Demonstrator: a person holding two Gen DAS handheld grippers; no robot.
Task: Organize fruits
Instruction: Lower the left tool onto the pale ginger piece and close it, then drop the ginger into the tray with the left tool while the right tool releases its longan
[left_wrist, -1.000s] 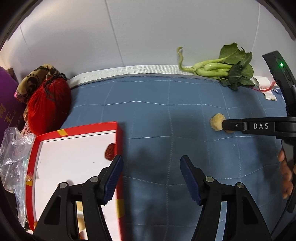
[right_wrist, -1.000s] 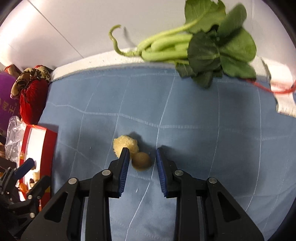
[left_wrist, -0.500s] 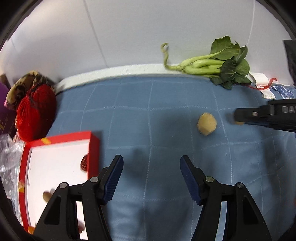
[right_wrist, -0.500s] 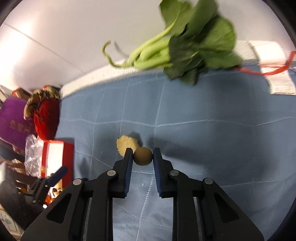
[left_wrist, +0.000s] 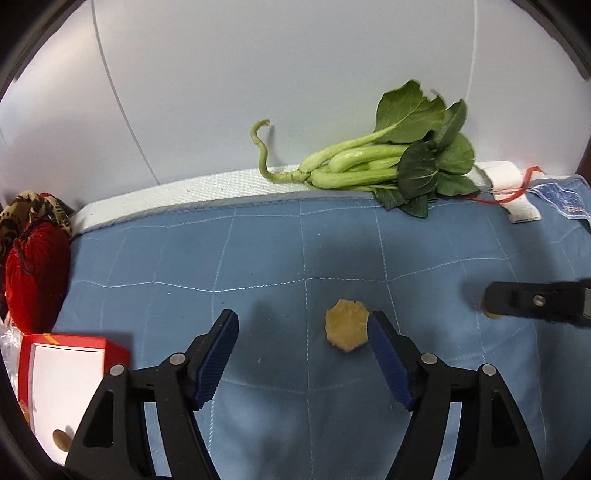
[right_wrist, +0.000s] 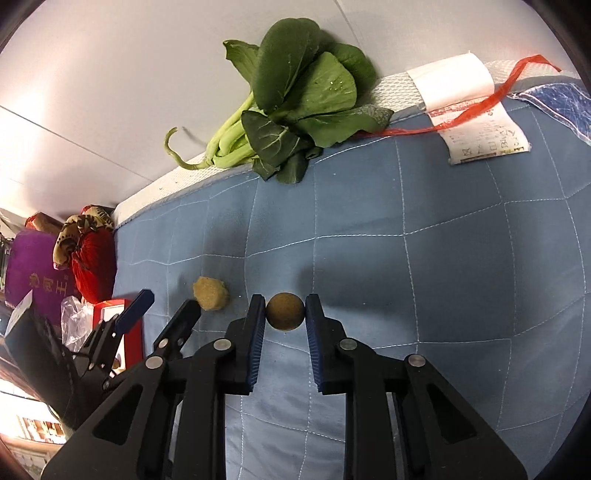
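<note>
A small round brown fruit (right_wrist: 285, 311) is pinched between the blue pads of my right gripper (right_wrist: 285, 314), which is shut on it just above the blue quilted mat (right_wrist: 424, 258). In the left wrist view the right gripper (left_wrist: 493, 304) reaches in from the right edge. A pale yellow peeled chunk (left_wrist: 347, 330) lies on the mat between the fingers of my left gripper (left_wrist: 303, 334), close to the right finger; its jaws are opening and do not touch it. The same chunk (right_wrist: 210, 293) lies just past the left gripper (right_wrist: 168, 302) in the right wrist view.
A red box with a white inside (left_wrist: 74, 347) sits at the lower left with a brown fruit (left_wrist: 61, 439) in it. Leafy greens (left_wrist: 388, 162) lie on the mat's far edge by the wall. A red mesh bag (left_wrist: 35, 273) is at the left, a paper label (right_wrist: 480, 122) at the far right.
My left gripper has moved right, away from the red box to the yellow chunk, and its jaws have widened. My right gripper has shut on the brown fruit and carried it right, off the mat.
</note>
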